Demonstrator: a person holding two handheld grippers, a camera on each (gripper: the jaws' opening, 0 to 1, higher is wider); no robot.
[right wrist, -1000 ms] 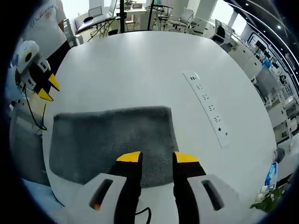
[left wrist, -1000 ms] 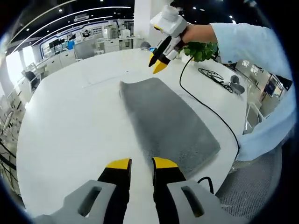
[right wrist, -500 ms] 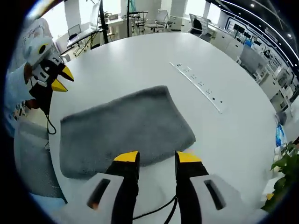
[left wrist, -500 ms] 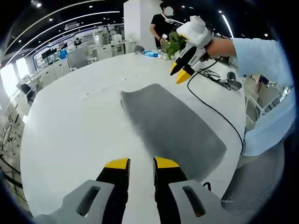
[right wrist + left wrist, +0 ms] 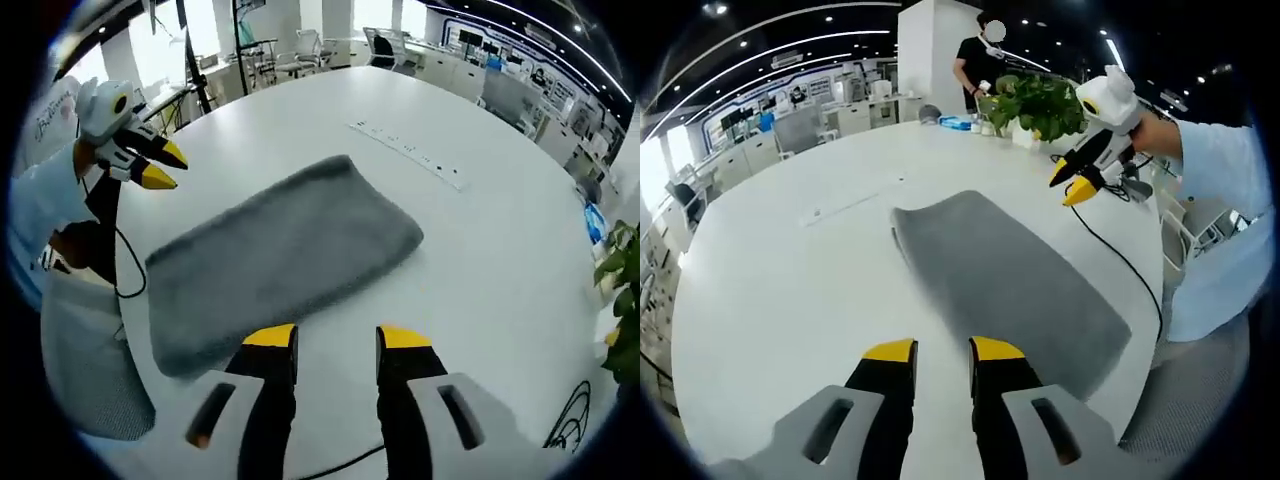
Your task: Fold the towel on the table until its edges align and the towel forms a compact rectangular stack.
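Note:
A grey towel [image 5: 1005, 280] lies flat as a long folded rectangle on the white round table [image 5: 770, 290]. In the left gripper view my left gripper [image 5: 942, 350] hovers over the table just short of the towel's near edge, jaws open with nothing between them. My right gripper [image 5: 1076, 186] is held in the air beyond the towel's right side. In the right gripper view the towel [image 5: 280, 250] lies ahead of my right gripper [image 5: 338, 338], which is open, empty and off the cloth. My left gripper [image 5: 160, 166] hangs above the towel's left end.
A flat power strip [image 5: 405, 152] is set into the table beyond the towel. A potted plant [image 5: 1035, 100] and a blue item [image 5: 958, 122] stand at the far edge. A black cable [image 5: 1120, 262] runs along the table's right side. A light-blue sleeve [image 5: 1225, 190] is nearby.
Both grippers have pulled back from the towel; the right one, seen from the left gripper view, has swung right and away from the far corner. The towel lies as before.

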